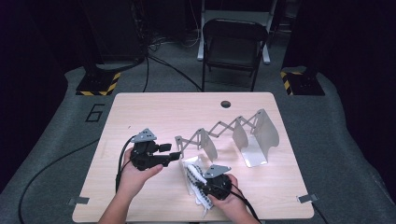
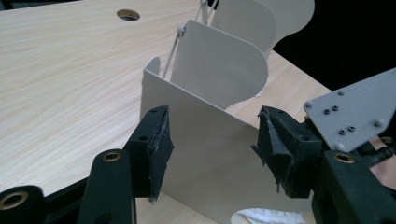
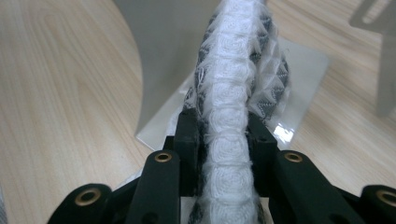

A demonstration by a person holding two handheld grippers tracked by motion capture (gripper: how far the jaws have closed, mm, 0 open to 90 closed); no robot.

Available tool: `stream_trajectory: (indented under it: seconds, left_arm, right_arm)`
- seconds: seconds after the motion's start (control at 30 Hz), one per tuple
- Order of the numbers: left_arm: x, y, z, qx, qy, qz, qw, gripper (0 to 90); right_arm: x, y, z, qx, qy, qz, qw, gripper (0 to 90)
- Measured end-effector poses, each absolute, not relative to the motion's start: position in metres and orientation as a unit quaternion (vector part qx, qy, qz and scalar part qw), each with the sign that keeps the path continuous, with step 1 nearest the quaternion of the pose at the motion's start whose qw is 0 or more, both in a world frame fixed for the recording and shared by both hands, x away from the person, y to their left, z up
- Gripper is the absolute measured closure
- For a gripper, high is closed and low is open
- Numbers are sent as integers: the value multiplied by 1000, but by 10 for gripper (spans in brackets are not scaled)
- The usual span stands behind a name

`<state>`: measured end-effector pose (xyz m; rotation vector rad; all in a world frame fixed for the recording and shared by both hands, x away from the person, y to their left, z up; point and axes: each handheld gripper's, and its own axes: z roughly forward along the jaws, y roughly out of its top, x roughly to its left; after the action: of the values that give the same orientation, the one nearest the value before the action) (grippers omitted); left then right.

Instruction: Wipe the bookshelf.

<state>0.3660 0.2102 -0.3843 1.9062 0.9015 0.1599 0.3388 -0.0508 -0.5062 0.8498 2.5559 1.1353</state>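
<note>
On the pale worktop (image 1: 154,112), my right jaws (image 3: 225,135) clench the folded towel (image 3: 229,107) at six o'clock, my left jaws (image 2: 212,149) stand released around the rack's (image 1: 224,135) end plate (image 2: 205,154), so I should slide the towel in upright.

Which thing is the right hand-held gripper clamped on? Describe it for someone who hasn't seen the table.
Start at the light wooden table and find the grey expanding file rack that runs across it. At the rack's near end, by its closest divider, the right hand-held gripper pinches a folded cloth. It is the one soft item there: white, textured, with a grey zigzag pattern.
</note>
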Motion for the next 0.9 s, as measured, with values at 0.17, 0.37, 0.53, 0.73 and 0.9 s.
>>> stream_trajectory:
  seconds: [0.17, 0.37, 0.53, 0.73, 0.9]
  left_arm:
    - [361, 205, -382, 787, 371, 65, 490, 417]
    - [350, 203, -381, 785, 370, 67, 492, 361]
    - [340, 196, -385, 787, 364, 63, 494, 293]
    - [333, 184, -394, 781, 370, 76, 497, 189]
    - [333, 178, -407, 798, 356, 78, 480, 151]
  right_arm:
    - [340, -65, -503, 317, 861, 382, 116, 707]
    - [335, -82, -503, 319, 860, 378, 120, 690]
    - [336, -86, -505, 331, 851, 391, 112, 686]
    - [336, -84, -506, 326, 855, 388, 112, 680]
    - [337, -85, -507, 328, 852, 393, 108, 678]
